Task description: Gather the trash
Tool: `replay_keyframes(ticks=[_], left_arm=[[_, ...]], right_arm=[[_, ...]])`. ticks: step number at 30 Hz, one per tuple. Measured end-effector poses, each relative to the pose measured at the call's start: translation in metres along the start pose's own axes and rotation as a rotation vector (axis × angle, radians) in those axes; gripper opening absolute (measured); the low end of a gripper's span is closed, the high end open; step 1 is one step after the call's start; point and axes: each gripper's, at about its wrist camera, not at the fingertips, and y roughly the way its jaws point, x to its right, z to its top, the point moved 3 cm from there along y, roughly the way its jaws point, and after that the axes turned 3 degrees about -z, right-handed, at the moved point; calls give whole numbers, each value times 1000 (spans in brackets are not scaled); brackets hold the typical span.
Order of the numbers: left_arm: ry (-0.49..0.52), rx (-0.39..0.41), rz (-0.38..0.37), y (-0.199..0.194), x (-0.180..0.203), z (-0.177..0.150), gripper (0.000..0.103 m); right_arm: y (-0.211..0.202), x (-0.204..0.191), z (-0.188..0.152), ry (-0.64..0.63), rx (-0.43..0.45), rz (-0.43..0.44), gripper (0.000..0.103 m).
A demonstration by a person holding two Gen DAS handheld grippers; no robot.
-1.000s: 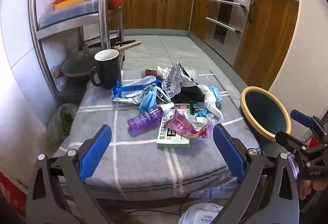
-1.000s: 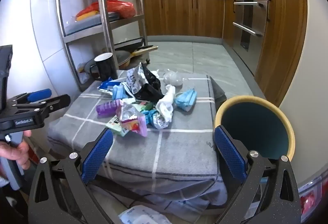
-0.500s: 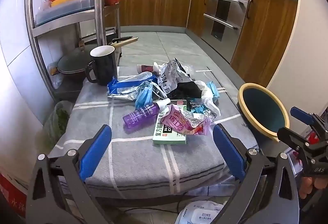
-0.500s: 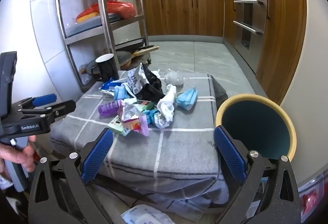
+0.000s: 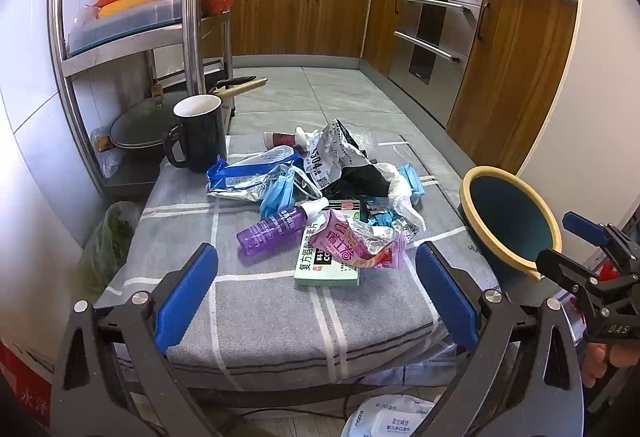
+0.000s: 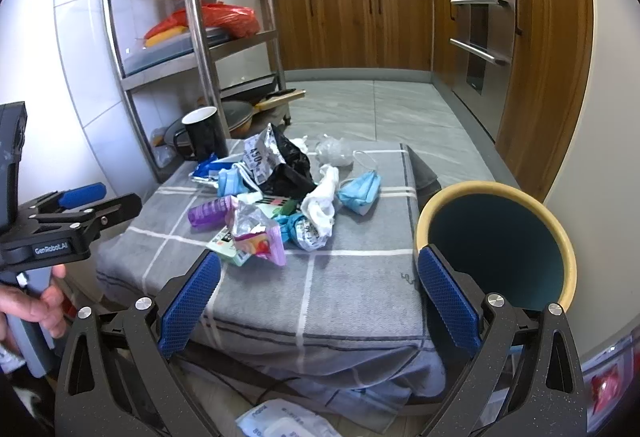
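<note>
Left wrist view
Left claw point(image 5: 316, 295): wide, empty, over the surface's point(image 5: 260, 301) near edge.
Trash pile point(image 5: 320, 205): surface centre (mug point(image 5: 198, 133) at far left corner).

Right wrist view
Right claw point(image 6: 318, 293): wide, empty.
Bin point(image 6: 496, 241): beside the right edge.

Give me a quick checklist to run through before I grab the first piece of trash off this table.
1. Left tool open and empty: ok.
2. Right tool open and empty: ok.
3. Bin mouth open, beside the table's right edge: ok.
4. Pink wrapper on top at the pile's near edge, nothing over it: ok.
5. Black mug stands apart from the pile, at the far left corner: ok.
6. Whether the purple bottle is empty: cannot tell.
</note>
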Motion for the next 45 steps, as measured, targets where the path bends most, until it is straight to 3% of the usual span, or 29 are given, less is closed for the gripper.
replay_keyframes(ticks=[45], left_arm=[[11,-10,0,2,0,0,97]], right_arm=[[1,3,0,22,-15,7,98]])
